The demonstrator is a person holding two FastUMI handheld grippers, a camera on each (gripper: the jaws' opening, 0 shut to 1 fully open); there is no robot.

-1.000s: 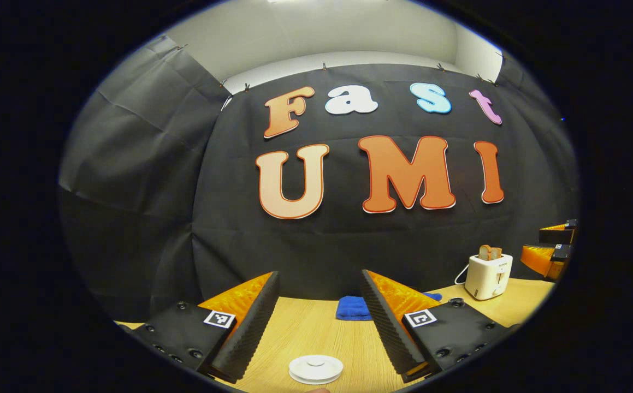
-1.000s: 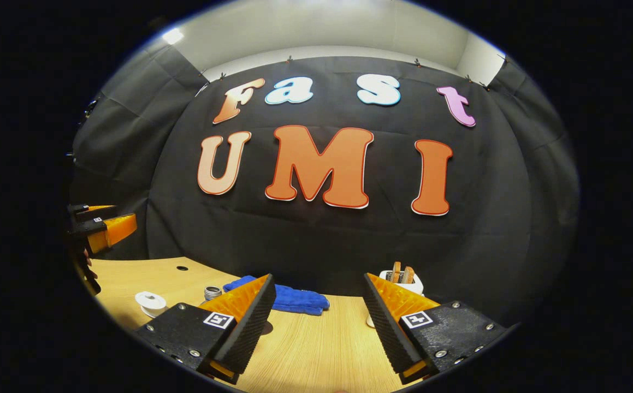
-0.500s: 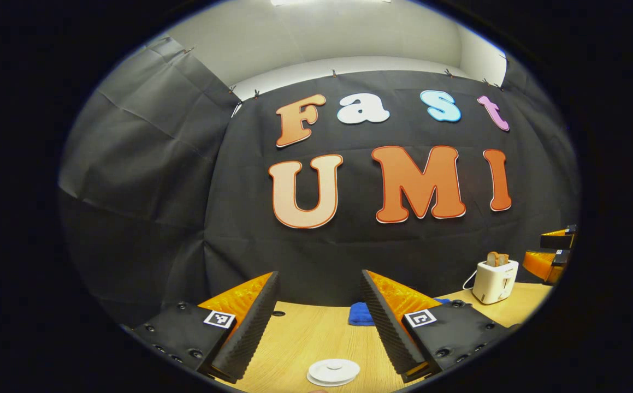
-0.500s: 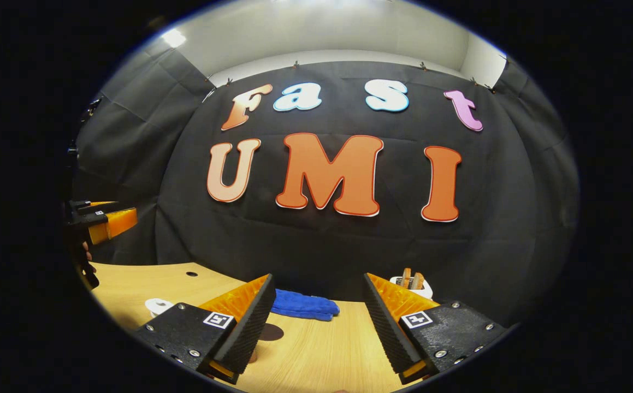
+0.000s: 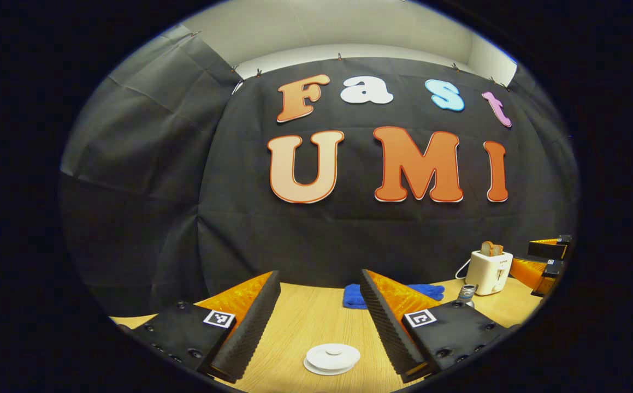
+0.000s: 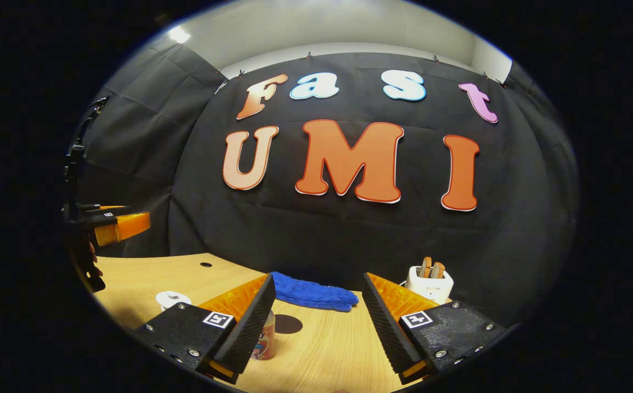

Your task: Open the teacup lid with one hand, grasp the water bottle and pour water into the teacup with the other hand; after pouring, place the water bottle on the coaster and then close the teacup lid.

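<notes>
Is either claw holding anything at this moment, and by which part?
Nothing is held. The left claw and the right claw are both open, above the table.

Small clear water bottle with printed label (image 6: 264,338): mostly hidden behind a finger of the right gripper (image 6: 316,327); neck and cap out of sight there. Seen as a grey cap (image 5: 465,293) above the left gripper (image 5: 319,322), body concealed. Dark round coaster (image 6: 288,324): near edge covered. Blue cloth (image 5: 355,295): middle blocked by a finger. White lidded teacup (image 6: 172,299): too small for detail.
</notes>
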